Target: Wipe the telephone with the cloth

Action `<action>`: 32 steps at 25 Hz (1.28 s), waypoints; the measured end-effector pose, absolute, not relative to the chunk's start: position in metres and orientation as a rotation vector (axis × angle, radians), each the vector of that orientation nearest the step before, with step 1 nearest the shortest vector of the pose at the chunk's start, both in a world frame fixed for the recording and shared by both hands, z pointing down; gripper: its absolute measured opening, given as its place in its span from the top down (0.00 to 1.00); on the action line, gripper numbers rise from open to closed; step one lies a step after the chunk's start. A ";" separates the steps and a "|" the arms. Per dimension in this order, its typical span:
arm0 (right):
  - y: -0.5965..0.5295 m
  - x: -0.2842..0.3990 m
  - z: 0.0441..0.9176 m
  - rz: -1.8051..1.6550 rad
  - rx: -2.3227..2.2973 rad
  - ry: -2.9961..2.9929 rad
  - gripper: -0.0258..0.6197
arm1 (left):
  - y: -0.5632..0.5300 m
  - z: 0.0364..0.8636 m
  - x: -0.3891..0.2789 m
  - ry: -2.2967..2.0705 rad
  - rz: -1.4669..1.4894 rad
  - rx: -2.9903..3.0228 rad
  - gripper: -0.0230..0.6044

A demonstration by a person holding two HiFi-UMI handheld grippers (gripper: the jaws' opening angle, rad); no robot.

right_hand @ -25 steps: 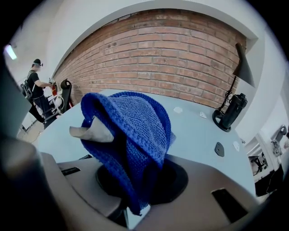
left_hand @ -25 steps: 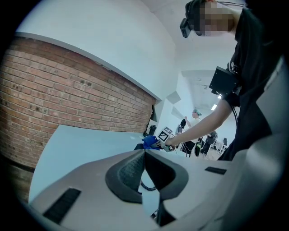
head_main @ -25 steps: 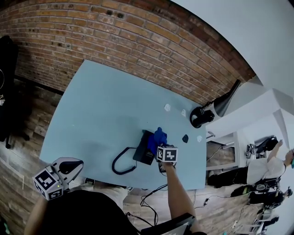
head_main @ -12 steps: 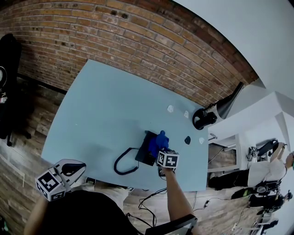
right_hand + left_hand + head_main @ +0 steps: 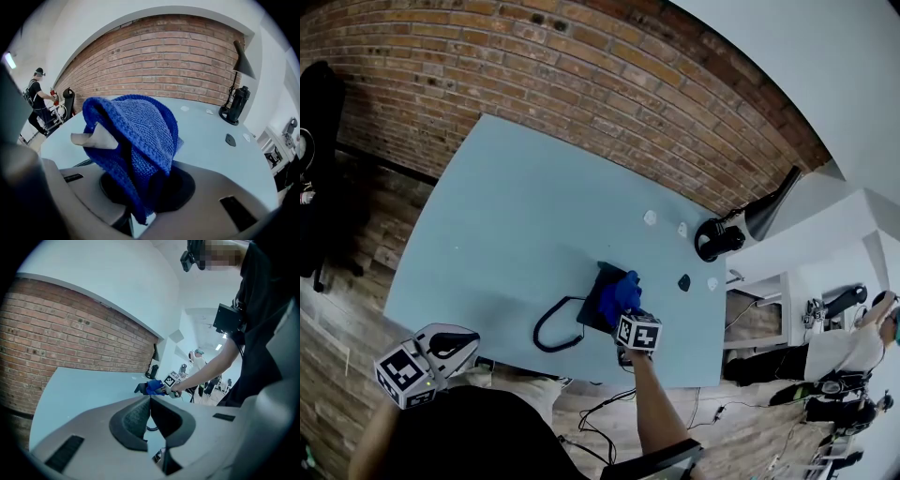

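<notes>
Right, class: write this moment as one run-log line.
right gripper: shut on cloth, over telephone | left gripper: shut, empty, away from telephone

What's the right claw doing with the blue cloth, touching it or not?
Touching. The right gripper view shows the blue cloth pinched between the jaws of the right claw, bunched up above them.
</notes>
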State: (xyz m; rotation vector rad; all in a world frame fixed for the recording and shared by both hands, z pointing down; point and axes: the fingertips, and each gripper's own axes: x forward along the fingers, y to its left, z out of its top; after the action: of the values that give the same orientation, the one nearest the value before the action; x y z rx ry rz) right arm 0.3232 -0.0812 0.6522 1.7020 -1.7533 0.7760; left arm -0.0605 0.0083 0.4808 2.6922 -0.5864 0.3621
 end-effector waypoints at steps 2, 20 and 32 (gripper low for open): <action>-0.072 0.319 0.657 0.783 1.696 -1.751 0.82 | 0.010 0.480 -0.060 -0.582 0.366 2.694 0.94; 0.009 0.251 0.671 1.787 1.773 -1.862 0.82 | 0.012 0.477 -0.048 -0.488 0.389 2.787 0.94; -0.026 0.123 0.470 0.890 1.847 -2.544 0.83 | -0.030 0.428 -0.029 -0.460 0.268 2.902 0.94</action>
State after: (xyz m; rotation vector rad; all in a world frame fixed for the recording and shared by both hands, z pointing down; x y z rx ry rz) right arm 0.1229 -0.0262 0.4704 1.8473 -2.5443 0.8896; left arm -0.0293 -0.0298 0.4277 2.9023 -0.4603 0.2684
